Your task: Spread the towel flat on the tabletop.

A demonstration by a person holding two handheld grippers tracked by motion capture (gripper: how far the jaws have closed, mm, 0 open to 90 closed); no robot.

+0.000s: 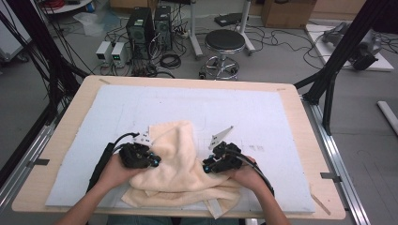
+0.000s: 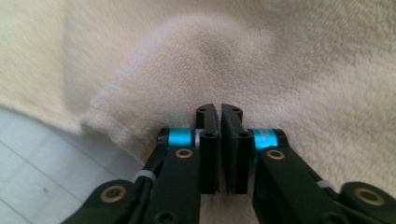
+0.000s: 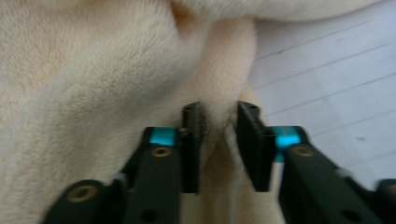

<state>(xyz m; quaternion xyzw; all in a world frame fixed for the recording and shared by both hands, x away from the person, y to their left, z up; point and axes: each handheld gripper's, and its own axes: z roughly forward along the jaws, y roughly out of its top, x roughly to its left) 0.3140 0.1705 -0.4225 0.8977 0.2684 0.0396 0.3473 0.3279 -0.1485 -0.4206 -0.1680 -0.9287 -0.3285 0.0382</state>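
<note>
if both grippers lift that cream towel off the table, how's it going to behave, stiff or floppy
Probably floppy: the cream towel already lies in soft humps and folds on the white mat. It likely won't slip much, since its fluffy pile bunches between the right gripper jaws. The left gripper looks nearly closed on a thin edge, so that hold may be weaker.

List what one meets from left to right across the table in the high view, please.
Bare table edge → left hand-held gripper → cream towel → right hand-held gripper → white mat.
</note>
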